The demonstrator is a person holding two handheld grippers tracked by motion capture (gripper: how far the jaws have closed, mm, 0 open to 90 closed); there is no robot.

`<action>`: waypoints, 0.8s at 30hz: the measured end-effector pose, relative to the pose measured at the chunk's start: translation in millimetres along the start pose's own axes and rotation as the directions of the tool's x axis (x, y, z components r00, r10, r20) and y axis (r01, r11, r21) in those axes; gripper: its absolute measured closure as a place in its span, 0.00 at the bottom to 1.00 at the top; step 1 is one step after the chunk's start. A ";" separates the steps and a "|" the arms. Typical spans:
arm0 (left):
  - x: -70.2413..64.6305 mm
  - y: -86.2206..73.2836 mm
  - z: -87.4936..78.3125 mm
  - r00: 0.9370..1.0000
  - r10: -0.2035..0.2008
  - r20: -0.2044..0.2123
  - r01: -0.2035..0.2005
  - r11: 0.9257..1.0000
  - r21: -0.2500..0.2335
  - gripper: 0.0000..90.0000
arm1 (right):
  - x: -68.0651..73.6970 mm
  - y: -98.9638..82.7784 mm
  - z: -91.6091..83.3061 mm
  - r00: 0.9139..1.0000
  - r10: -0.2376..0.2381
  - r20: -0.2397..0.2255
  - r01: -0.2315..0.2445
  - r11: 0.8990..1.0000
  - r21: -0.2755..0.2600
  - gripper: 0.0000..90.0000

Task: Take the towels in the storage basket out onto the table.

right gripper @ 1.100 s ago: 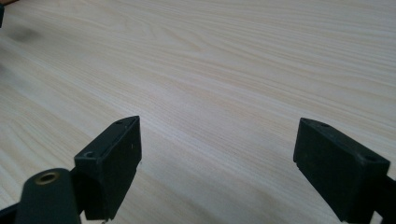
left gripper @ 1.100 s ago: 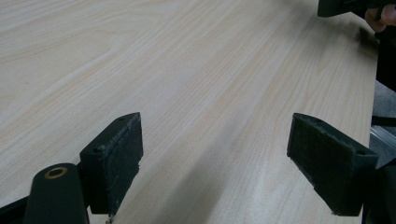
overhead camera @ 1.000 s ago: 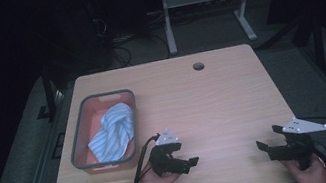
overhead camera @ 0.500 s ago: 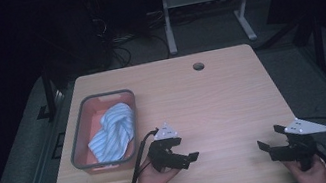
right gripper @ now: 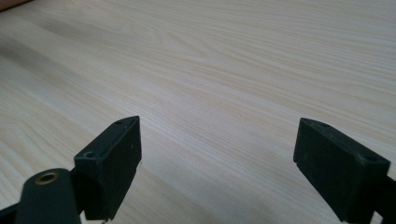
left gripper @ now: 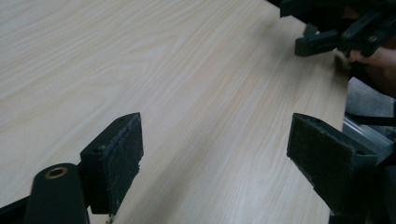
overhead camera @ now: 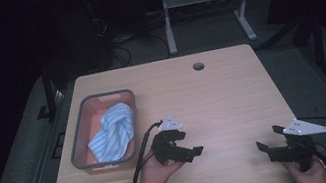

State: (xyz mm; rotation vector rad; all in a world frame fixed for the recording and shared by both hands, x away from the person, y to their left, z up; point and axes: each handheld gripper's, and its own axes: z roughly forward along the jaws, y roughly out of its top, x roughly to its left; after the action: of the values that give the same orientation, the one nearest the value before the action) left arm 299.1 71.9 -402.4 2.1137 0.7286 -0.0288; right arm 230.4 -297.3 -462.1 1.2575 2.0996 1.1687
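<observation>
The striped cloth (overhead camera: 113, 131) is already laid in the bin (overhead camera: 78, 132); both the left gripper (overhead camera: 194, 152) and right gripper (overhead camera: 267, 139) are held spread, empty, over the bench (overhead camera: 223, 96).

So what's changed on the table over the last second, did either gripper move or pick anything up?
Very little. The left gripper has edged slightly toward the person's side of the table; the right gripper has barely shifted, if at all. Both have their jaws open over bare wood and hold nothing. The striped cloth lies in the grey bin as before, untouched.
</observation>
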 end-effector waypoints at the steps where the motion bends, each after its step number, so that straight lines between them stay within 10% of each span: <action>1: 1.1 7.5 -2.6 1.000 0.004 -0.005 -0.004 1.000 0.000 0.23 | -0.6 -0.2 -0.7 1.000 0.008 0.003 -0.008 1.000 0.002 0.16; 24: 23.2 44.3 -33.5 0.999 -0.004 -0.034 0.006 0.999 0.047 0.19 | 0.7 -0.7 -1.1 1.000 0.003 0.006 -0.003 1.000 0.003 0.16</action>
State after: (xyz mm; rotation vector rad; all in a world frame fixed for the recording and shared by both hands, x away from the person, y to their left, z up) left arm 332.9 88.6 -355.5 2.1621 0.7598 -0.0133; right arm 228.9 -297.3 -462.1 1.2645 2.0961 1.1619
